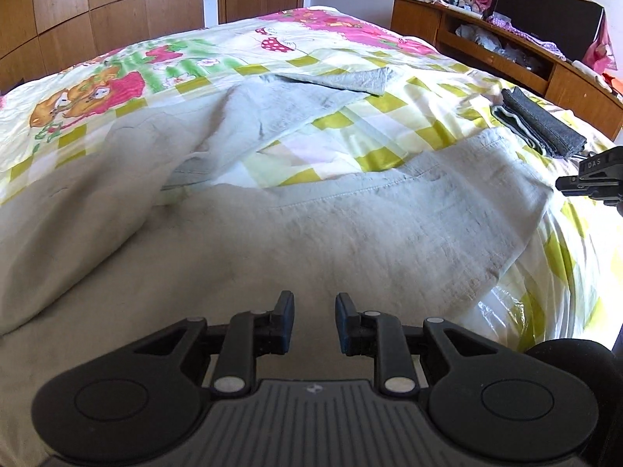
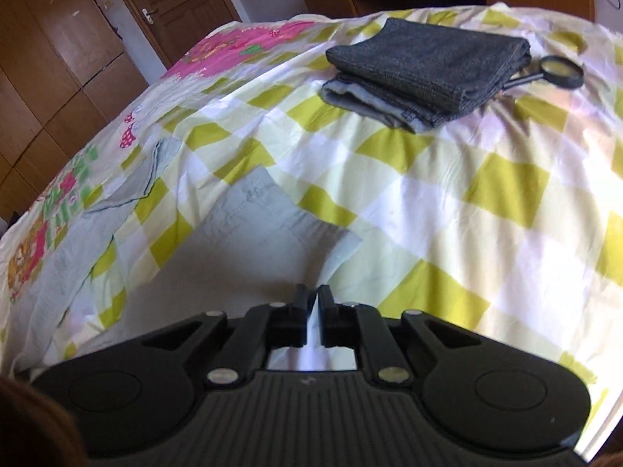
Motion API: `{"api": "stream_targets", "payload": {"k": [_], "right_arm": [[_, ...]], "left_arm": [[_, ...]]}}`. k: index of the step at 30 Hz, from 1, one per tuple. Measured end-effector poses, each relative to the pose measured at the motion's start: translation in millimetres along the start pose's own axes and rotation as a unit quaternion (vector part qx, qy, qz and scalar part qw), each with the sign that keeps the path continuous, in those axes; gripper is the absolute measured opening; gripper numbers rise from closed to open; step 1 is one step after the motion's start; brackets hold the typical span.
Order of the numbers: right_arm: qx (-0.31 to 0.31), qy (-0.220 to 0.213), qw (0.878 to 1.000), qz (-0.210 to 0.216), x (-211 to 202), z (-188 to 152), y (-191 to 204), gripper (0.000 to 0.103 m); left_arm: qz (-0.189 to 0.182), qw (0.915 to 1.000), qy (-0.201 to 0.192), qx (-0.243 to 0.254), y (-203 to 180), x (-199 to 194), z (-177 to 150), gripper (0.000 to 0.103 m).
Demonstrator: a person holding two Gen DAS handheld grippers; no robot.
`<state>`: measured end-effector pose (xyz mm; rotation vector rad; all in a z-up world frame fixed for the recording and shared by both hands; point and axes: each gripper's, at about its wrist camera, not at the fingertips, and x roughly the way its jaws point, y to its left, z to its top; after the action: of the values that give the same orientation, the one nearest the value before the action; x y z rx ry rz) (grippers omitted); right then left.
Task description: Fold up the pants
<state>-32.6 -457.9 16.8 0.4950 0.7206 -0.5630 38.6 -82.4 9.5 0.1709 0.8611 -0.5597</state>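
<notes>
Bed (image 1: 389, 148) w/ grey pants (image 1: 311, 225) spread; dark folded garment (image 2: 428, 74) nearby.

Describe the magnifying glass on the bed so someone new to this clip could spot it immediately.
Start at the bed with the yellow-green checked sheet, then find the folded dark grey pants near its far edge. The magnifying glass lies right beside that stack, its handle pointing toward it. It is the only small, hard, black-rimmed round thing there; everything around it is cloth.
</notes>
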Motion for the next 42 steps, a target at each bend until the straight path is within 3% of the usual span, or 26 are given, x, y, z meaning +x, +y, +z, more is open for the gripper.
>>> {"api": "stream_targets", "payload": {"k": [1,2,3,6,8,10,11,13,16,18,22,27,29,33,36,39,40,42], "right_arm": [[-0.02,-0.019,0.999,-0.026,-8,1,3,0.017],[-0.033,-0.034,0.998,-0.045,-17,1,8,0.03],[-0.048,-0.05,0.997,-0.047,-28,2,15,0.031],[-0.161,-0.066,0.985,0.012,-45,0,72,0.031],[-0.26,-0.044,0.962,0.077,-37,-5,132,0.032],[-0.352,-0.019,0.921,0.166,-22,-13,199,0.03],[-0.406,-0.009,0.892,0.201,-13,-18,236,0.032],[-0.516,-0.009,0.821,0.243,5,-33,313,0.036],[-0.63,-0.024,0.726,0.276,30,-58,409,0.044],[-0.675,-0.032,0.682,0.28,49,-75,452,0.05],[-0.725,0.001,0.627,0.286,77,-104,488,0.05],[-0.753,0.024,0.59,0.29,85,-132,486,0.05],[-0.757,0.023,0.586,0.287,86,-137,489,0.05],[-0.761,0.017,0.582,0.286,81,-135,492,0.05],[-0.762,0.009,0.582,0.284,80,-136,494,0.05],[-0.76,0.004,0.583,0.287,79,-138,493,0.05],[-0.76,0.003,0.583,0.288,79,-138,493,0.05],[-0.76,0.0,0.582,0.29,77,-136,492,0.05]], "left_arm": [[0.005,1.0,-0.006,-0.004,9,-7,-1,0.037],[0.009,0.9999,-0.01,-0.008,18,-14,-3,0.038],[0.014,0.9998,-0.014,-0.01,30,-20,-4,0.038],[0.042,0.9988,-0.026,-0.005,76,-41,-6,0.04],[0.061,0.9977,-0.029,-0.004,114,-53,-5,0.043],[0.086,0.9958,-0.032,-0.002,156,-63,-2,0.046],[0.101,0.9942,-0.036,0.0,176,-67,-1,0.048],[0.131,0.9907,-0.037,0.003,218,-69,2,0.053],[0.164,0.9861,-0.025,-0.013,275,-66,3,0.059],[0.175,0.984,-0.016,-0.026,307,-61,2,0.059],[0.161,0.9861,0.002,-0.041,342,-48,-6,0.06],[0.119,0.9896,0.021,-0.078,366,-33,-20,0.06],[0.131,0.9872,0.015,-0.09,372,-33,-22,0.06],[0.098,0.9862,-0.008,-0.133,386,-38,-19,0.06],[0.109,0.9851,0.019,-0.132,390,-26,-15,0.059],[0.11,0.9821,0.025,-0.151,396,-21,-12,0.044],[0.109,0.9823,0.024,-0.15,396,-22,-10,0.032],[0.107,0.9839,0.012,-0.143,392,-28,-6,0.025]]}}
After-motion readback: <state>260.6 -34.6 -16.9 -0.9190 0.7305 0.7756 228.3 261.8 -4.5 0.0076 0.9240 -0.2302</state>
